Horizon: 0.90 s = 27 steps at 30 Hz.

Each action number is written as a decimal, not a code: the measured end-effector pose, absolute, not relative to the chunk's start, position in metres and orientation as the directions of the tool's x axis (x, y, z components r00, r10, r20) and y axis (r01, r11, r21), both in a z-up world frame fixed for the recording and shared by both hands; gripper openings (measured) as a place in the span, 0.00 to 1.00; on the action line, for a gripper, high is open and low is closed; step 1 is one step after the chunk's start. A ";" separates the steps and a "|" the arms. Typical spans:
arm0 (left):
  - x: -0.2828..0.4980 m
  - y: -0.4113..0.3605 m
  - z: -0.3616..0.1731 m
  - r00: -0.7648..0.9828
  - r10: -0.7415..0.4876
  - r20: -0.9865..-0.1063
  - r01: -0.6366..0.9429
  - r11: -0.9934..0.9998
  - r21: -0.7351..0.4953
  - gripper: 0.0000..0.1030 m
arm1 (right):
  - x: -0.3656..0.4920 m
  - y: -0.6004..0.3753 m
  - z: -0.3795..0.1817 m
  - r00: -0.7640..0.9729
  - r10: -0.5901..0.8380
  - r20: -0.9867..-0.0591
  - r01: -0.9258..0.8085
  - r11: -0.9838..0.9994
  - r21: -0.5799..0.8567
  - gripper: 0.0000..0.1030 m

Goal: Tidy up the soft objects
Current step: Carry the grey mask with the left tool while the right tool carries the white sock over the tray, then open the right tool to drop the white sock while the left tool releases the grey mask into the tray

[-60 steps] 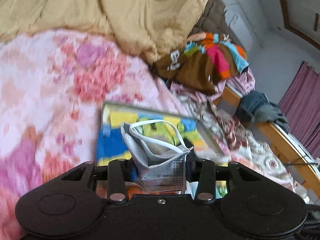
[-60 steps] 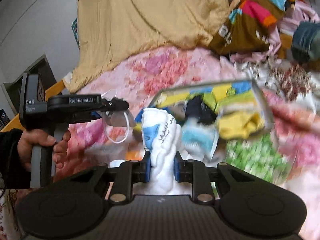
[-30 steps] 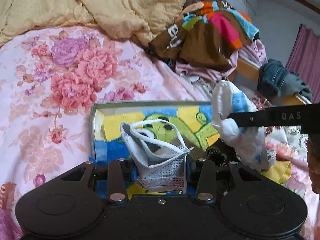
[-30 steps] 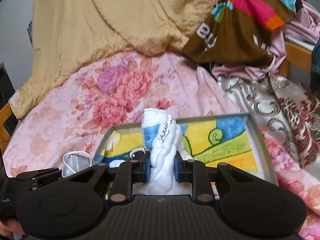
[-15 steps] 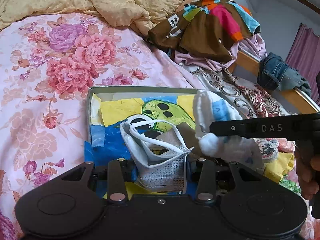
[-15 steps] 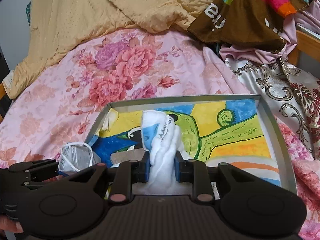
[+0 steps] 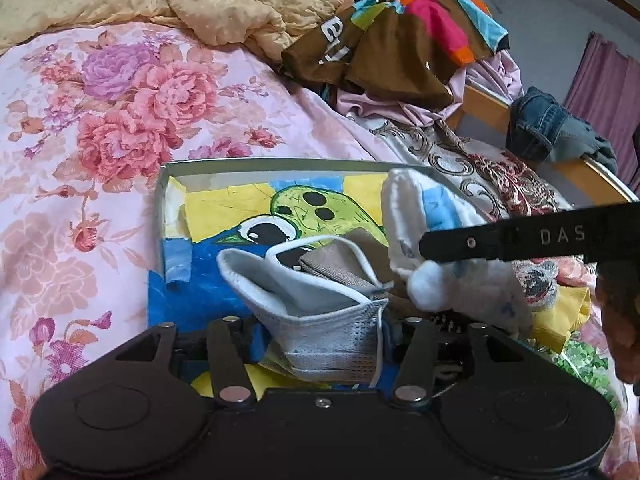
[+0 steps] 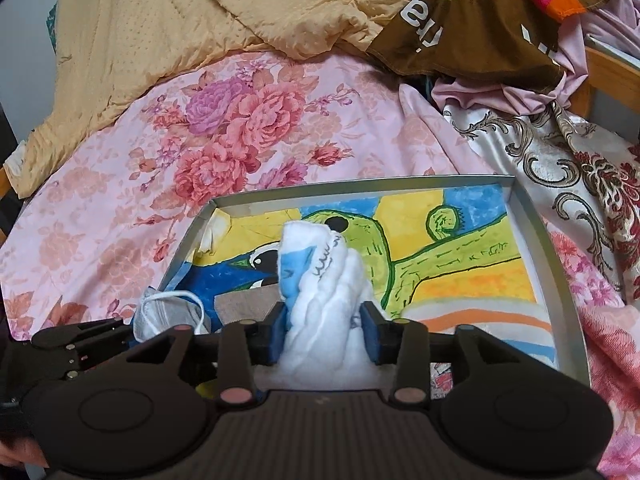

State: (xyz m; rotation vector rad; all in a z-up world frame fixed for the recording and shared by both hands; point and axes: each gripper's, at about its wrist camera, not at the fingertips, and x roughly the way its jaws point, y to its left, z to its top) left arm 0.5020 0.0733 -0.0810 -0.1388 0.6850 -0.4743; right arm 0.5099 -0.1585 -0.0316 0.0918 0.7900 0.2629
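Both tongs over the tray (image 8: pixel 532 216) now: left gripper (image 7: pixel 320 328) clamps the face mask (image 7: pixel 320 312) above its near-left corner, right gripper (image 8: pixel 325 332) pinches the white plush (image 8: pixel 324 280), upright, nearer centre.

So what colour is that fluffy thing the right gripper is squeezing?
The fluffy sock is white with a blue patch, clearest in the right wrist view.

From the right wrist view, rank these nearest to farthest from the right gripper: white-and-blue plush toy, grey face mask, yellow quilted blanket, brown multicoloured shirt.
1. White-and-blue plush toy, clamped in the right gripper.
2. Grey face mask, just left, at the tray's edge.
3. Yellow quilted blanket and brown multicoloured shirt, both far back, left and right; too close to call.
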 end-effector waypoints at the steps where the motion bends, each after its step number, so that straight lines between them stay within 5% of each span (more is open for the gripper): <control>1: 0.501 0.074 -0.080 0.676 -0.464 -0.573 0.374 0.886 -0.275 0.53 | 0.509 -0.158 -0.032 0.674 0.268 -0.689 -0.201 0.963 0.178 0.44; 18: 0.477 0.080 -0.056 0.711 -0.415 -0.568 0.346 0.909 -0.231 0.89 | 0.485 -0.172 -0.011 0.715 0.285 -0.639 -0.191 0.958 0.213 0.72; 27: 0.445 0.086 -0.038 0.775 -0.374 -0.510 0.303 0.927 -0.219 0.97 | 0.453 -0.185 0.003 0.744 0.323 -0.585 -0.207 0.944 0.258 0.84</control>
